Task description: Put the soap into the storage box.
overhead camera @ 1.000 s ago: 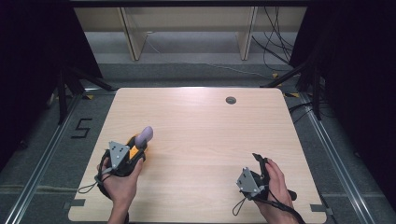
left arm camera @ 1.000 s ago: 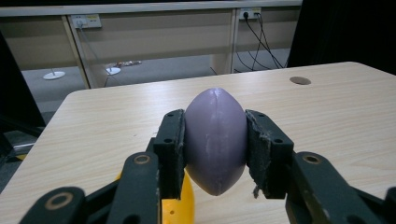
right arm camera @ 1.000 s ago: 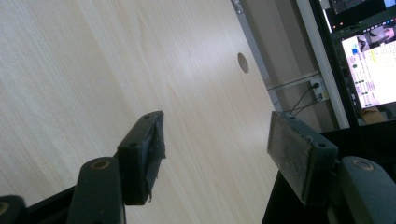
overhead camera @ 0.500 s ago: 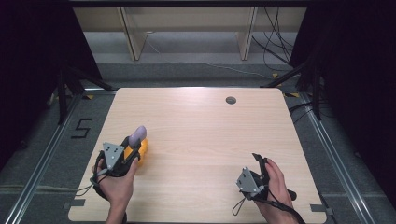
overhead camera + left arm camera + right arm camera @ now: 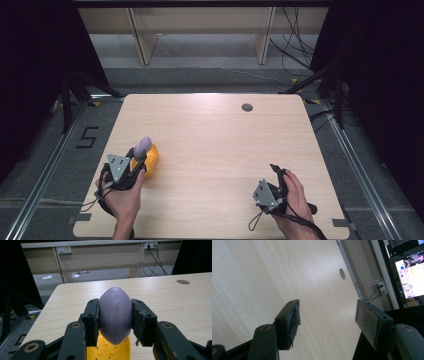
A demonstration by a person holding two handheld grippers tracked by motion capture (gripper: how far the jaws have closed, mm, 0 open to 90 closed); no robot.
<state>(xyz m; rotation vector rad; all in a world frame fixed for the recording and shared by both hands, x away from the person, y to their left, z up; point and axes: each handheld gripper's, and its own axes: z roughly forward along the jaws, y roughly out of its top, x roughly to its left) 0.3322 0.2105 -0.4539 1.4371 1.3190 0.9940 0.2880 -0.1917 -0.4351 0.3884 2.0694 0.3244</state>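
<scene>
The left tongs (image 5: 141, 156) sit near the worktop's (image 5: 215, 145) left edge, a little nearer its front edge than its back. In the left gripper view the two black pads clamp the flanks of a purple egg-shaped piece (image 5: 115, 315), which stands upright with its pointed ends up and down. Directly beneath it lies a yellow dish with raised dots (image 5: 110, 351); whether the purple piece's lower tip touches the dish cannot be told. In the high view the purple piece (image 5: 144, 145) pokes up beyond the tongs and the yellow dish (image 5: 148, 160) shows just to their right, resting on the wood.

The right tongs (image 5: 276, 172) hover near the front right corner, well apart from the left ones. In the right gripper view their pads (image 5: 288, 323) stand wide apart with nothing between them, and bare wood runs below.

Between the two hands the worktop is bare, and the whole back half is free up to the back edge, apart from a small round cable hole (image 5: 247, 107) near that edge, right of centre. Beyond the left edge a metal rail (image 5: 45, 175) runs along the floor.
</scene>
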